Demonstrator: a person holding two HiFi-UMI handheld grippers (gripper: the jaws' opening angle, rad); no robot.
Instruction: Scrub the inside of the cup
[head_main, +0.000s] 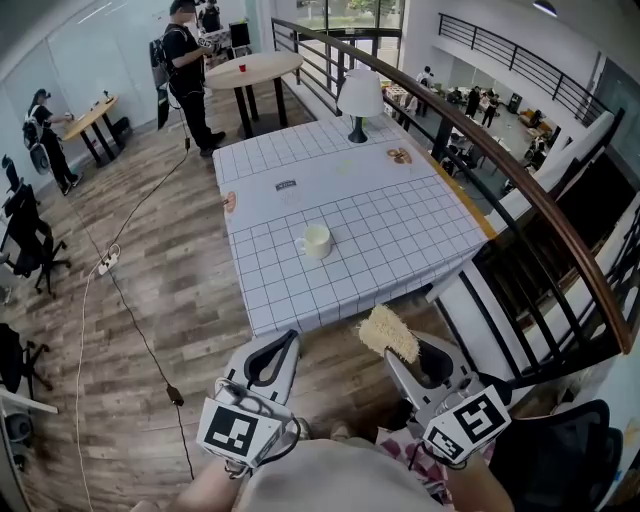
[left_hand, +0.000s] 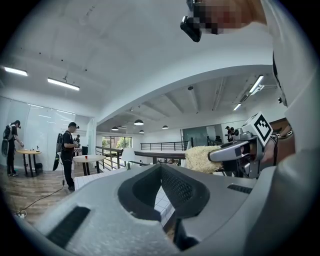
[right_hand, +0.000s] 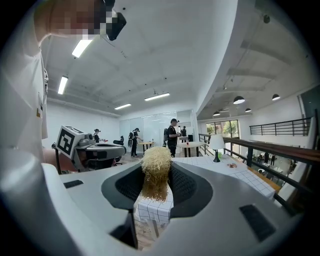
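The cup stands upright on the table, well apart from both grippers. It looks rigid, smooth-walled and fairly light, so it would likely slide or tip under scrubbing unless pinched at the wall by the rim or at its side handle. The left gripper has its jaws together on nothing. The right gripper is clamped on a scrubber, a soft fibrous tuft that should give against the wall.

I see an open-plan office mezzanine: wood floor, black swivel chairs, a round standing table, strip lights on the ceiling, and a curved railing overlooking a lower floor with people.
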